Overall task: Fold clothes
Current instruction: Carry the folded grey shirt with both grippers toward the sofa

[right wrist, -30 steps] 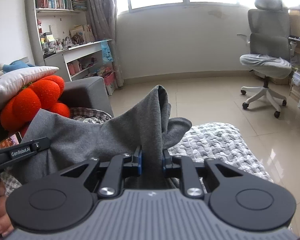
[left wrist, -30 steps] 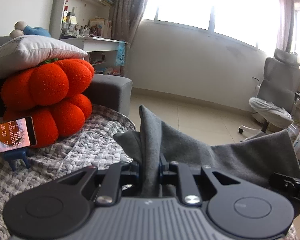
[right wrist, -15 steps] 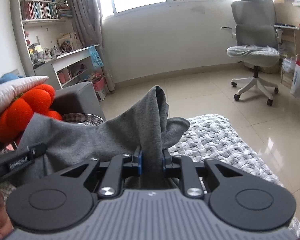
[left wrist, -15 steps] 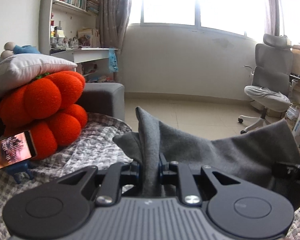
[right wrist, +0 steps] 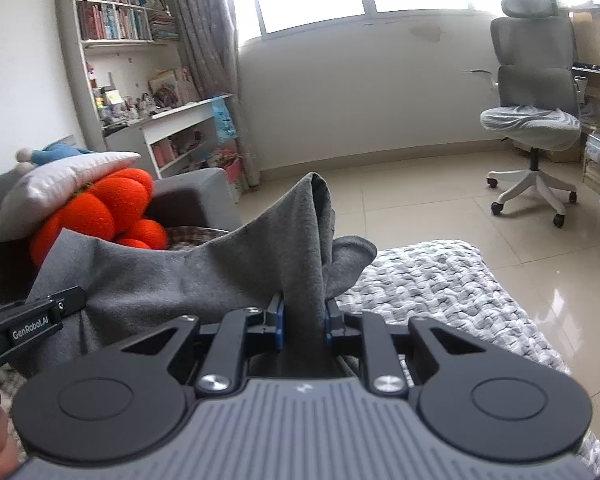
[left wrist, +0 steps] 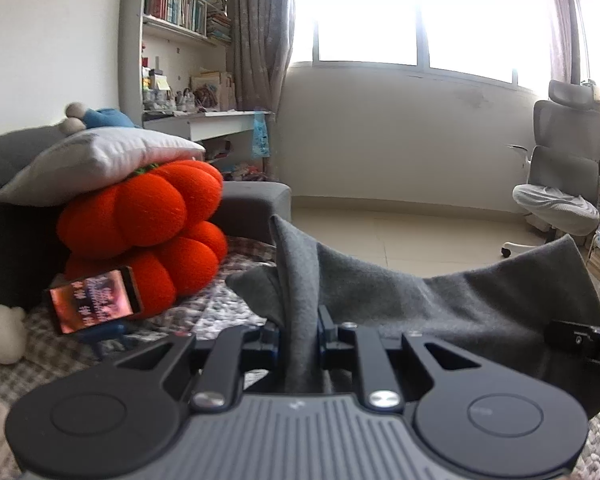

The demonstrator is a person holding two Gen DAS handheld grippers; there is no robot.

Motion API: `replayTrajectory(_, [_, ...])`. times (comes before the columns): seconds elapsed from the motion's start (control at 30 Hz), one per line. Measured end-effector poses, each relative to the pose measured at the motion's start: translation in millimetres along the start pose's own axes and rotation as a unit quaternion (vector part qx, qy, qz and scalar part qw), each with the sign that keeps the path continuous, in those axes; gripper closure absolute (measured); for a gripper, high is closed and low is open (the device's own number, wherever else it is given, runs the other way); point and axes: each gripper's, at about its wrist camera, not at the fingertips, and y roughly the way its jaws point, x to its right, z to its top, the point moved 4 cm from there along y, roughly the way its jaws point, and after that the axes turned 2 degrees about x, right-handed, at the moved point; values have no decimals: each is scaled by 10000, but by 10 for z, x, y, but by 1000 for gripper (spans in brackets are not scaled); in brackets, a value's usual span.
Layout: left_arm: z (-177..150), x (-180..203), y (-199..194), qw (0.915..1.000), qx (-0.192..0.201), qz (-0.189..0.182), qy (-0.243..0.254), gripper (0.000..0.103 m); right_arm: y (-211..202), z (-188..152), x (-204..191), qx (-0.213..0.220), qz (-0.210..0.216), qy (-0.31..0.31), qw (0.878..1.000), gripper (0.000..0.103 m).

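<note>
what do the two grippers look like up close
Both match: a ribbed grey body, two round black discs, black linkage arms with silver screws, and blue pads on the fingers. Left gripper, right gripper. In the right wrist view the left one's black side bar reads "GenRobot.AI" in white. No cables or sleeves show.

A sofa seat covered by a grey-and-white knitted blanket (right wrist: 440, 280) carries the things. On it lie two stacked orange pumpkin-shaped plush cushions (left wrist: 148, 232), a phone with lit screen (left wrist: 94, 300) on a small blue stand, and perhaps a white fluffy toy (left wrist: 0, 336).
</note>
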Motion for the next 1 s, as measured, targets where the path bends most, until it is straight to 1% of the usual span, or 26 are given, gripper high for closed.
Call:
replayTrajectory(0.13, [69, -107, -255, 9998, 107, 140, 55, 86, -181, 36, -136, 65, 157, -65, 9998, 83])
replayTrajectory(0.27, [97, -258, -472, 9995, 151, 258, -35, 86, -317, 68, -239, 108, 355, -98, 9993, 83])
replayTrajectory(0.43, [96, -470, -668, 9986, 209, 451, -194, 86, -377, 87, -449, 125, 540, -302, 9980, 83])
replayTrajectory(0.63, [70, -884, -828, 9961, 200, 693, -512, 86, -345, 71, -818, 85, 814, -589, 9949, 83])
replayTrajectory(0.83, [-98, -1389, -971, 9901, 140, 1074, -896, 86, -221, -10, -1315, -37, 1191, -944, 9884, 83])
replayTrajectory(1.0, [-308, -1882, -1086, 9810, 31, 1381, -1365, 86, -101, -113, -1792, -173, 1531, -1326, 9791, 83])
